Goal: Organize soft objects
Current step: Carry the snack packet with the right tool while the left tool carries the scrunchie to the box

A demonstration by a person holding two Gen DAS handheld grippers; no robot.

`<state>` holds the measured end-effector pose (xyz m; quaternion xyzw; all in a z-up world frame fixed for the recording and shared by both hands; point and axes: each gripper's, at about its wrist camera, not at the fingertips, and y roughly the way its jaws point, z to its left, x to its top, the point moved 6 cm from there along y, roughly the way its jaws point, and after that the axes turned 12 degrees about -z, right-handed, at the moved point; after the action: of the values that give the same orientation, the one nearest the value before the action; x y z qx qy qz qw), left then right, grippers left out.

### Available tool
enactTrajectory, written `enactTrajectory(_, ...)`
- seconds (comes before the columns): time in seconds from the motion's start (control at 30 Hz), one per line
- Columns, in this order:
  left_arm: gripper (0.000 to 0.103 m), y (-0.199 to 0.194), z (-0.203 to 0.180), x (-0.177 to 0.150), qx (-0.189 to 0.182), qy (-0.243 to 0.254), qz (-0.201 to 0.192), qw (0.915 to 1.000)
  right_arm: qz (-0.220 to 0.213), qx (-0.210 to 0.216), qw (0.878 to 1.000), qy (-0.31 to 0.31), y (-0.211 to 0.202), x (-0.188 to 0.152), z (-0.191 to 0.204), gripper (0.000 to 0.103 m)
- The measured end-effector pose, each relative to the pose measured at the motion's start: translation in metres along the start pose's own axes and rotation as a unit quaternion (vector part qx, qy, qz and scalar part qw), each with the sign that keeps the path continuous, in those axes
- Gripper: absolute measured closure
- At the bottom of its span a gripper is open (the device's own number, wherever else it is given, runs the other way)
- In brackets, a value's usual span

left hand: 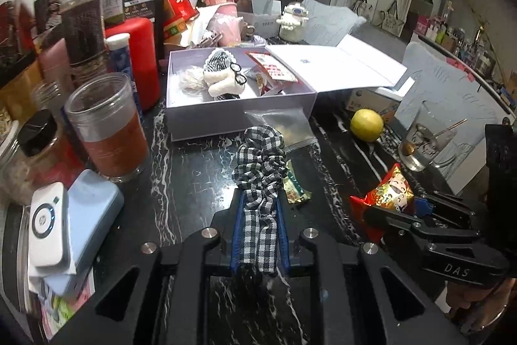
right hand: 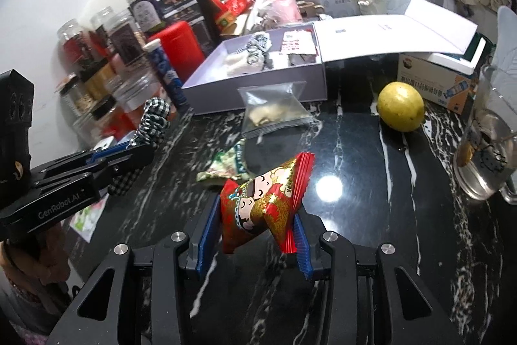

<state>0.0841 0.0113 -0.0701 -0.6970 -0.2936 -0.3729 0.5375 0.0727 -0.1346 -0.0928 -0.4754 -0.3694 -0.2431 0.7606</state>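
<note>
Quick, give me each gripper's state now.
Left gripper: shut on the checked scrunchie.
Right gripper: shut on the red snack packet.

Glossy black marble-look stone veined in white is reflecting a lamp across the countertop (right hand: pixel 355 151), while a soft checked cloth scrunchie (left hand: pixel 260 170) is bunching between ribbed blue pads (left hand: pixel 237 228). A shiny red-and-gold foil packet (right hand: pixel 261 206) is crinkling nearby. Far behind, a matt pale cardboard box (left hand: pixel 239 112) is sitting beside clear plastic jars (left hand: pixel 106 125) and a dull-skinned yellow lemon (right hand: pixel 400 105).
</note>
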Motion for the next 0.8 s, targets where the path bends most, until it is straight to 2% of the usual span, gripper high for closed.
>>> enactTrajectory(0.4,0.085,-0.029,0.000,0.032,0.006,-0.002,-0.049,0.9988,-0.029,0.024,0.999,-0.027,-0.022,0.028,0.023,0.062)
enactTrajectory(0.8,0.085,-0.023,-0.009,0.074,-0.003,0.002,-0.088,0.9961,-0.064,0.032,0.996,-0.051,-0.027,0.080,0.017,0.062)
